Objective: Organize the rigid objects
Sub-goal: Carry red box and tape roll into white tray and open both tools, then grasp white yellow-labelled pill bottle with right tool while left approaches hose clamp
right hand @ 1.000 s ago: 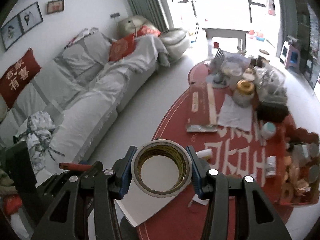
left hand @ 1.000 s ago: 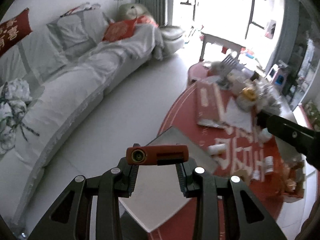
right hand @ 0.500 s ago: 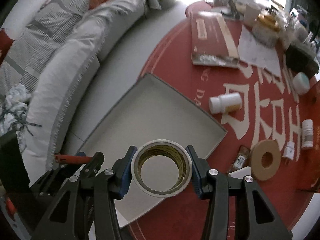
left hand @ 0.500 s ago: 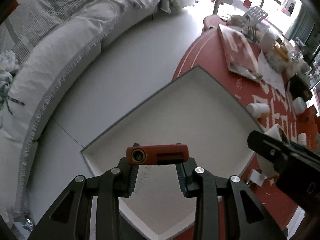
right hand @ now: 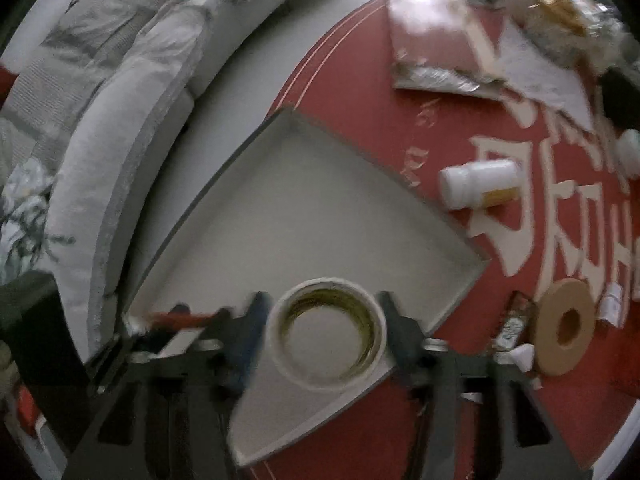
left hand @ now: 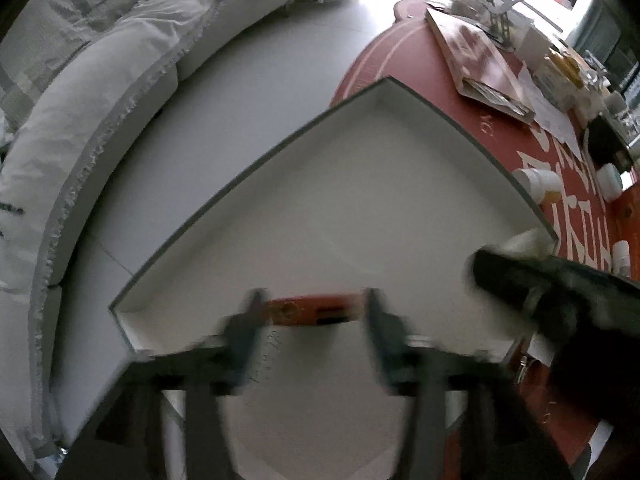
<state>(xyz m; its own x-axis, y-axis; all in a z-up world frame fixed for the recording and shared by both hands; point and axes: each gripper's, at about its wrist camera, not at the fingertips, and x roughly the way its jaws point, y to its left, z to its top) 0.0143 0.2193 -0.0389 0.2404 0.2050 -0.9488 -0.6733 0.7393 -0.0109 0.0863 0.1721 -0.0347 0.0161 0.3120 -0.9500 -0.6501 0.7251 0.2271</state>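
Observation:
A shallow white tray (left hand: pixel 440 112) lies at the edge of the red round table (right hand: pixel 360 80). My left gripper (left hand: pixel 312 312) points down into the tray's near corner. Its jaws are opening, and a small orange block (left hand: pixel 312 314) sits between the blurred fingers, with slight gaps on both sides. My right gripper (right hand: pixel 324 312) hangs over the tray's (right hand: pixel 320 200) front part. Its jaws are also opening, around a white tape roll (right hand: pixel 328 286) with a yellowish inner wall. The pads look just clear of the roll. In the right wrist view the left gripper (right hand: pixel 160 328) shows at the left.
A white pill bottle (right hand: pixel 480 186) lies on its side right of the tray. A brown cardboard disc (right hand: pixel 564 332) and small packets lie at the front right. A flat red package (right hand: pixel 432 52) and clutter fill the far table. A white sofa (left hand: pixel 100 120) curves along the left.
Both grippers came down to the tray and their jaws spread. The orange block and the tape roll, gripped before, now sit loosely between the fingers.

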